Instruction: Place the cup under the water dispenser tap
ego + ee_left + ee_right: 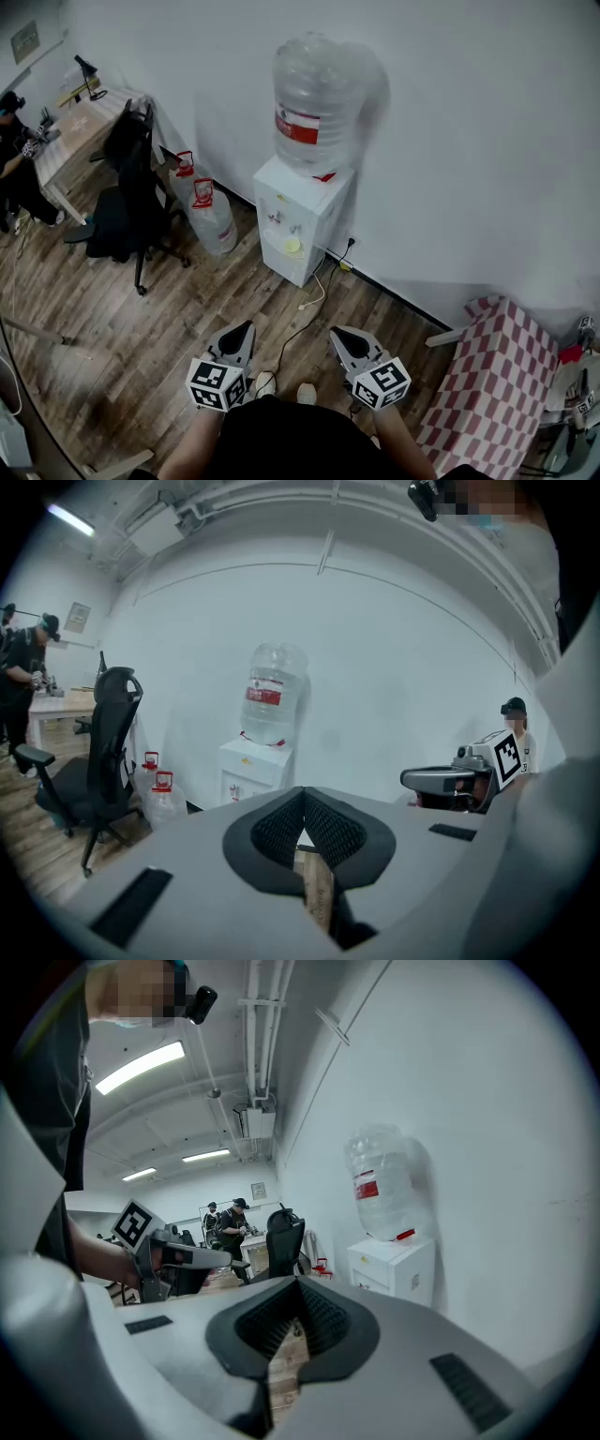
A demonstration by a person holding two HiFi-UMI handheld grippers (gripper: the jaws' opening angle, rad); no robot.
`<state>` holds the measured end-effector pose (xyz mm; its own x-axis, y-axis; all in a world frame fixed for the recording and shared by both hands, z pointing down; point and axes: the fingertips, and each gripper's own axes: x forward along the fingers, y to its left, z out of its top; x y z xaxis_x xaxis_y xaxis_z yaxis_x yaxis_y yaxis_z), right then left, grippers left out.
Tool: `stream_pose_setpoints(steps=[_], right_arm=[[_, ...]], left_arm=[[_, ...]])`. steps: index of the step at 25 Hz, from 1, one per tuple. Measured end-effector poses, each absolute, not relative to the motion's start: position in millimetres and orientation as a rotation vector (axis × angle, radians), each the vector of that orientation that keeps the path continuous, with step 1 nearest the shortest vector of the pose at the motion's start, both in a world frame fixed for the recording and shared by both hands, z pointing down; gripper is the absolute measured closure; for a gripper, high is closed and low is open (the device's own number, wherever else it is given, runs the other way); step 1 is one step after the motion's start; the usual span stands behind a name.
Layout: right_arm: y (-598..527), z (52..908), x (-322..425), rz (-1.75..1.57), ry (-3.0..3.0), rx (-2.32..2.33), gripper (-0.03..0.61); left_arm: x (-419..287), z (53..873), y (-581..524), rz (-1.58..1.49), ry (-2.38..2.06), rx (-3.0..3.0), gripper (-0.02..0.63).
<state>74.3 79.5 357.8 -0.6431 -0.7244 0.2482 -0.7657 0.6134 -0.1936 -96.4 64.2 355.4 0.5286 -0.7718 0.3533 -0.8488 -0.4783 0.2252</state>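
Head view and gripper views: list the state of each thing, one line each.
left gripper: shut, empty
right gripper: shut, empty
water dispenser: upright against the wall
big bottle: mounted neck-down on the dispenser
two spare bottles: standing on the floor
office chair: unoccupied

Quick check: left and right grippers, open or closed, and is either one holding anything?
Left gripper: closed, nothing between the jaws.
Right gripper: closed, nothing between the jaws.
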Motion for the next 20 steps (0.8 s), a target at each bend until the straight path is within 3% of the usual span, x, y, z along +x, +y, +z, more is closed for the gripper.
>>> stream_pose_setpoints(steps=[20], right_arm=[[71,366,77,0.447,-2.665,1.294,0.557]], left_arm=[[-91,367,49,0.31,-1.324,2.406,0.6]])
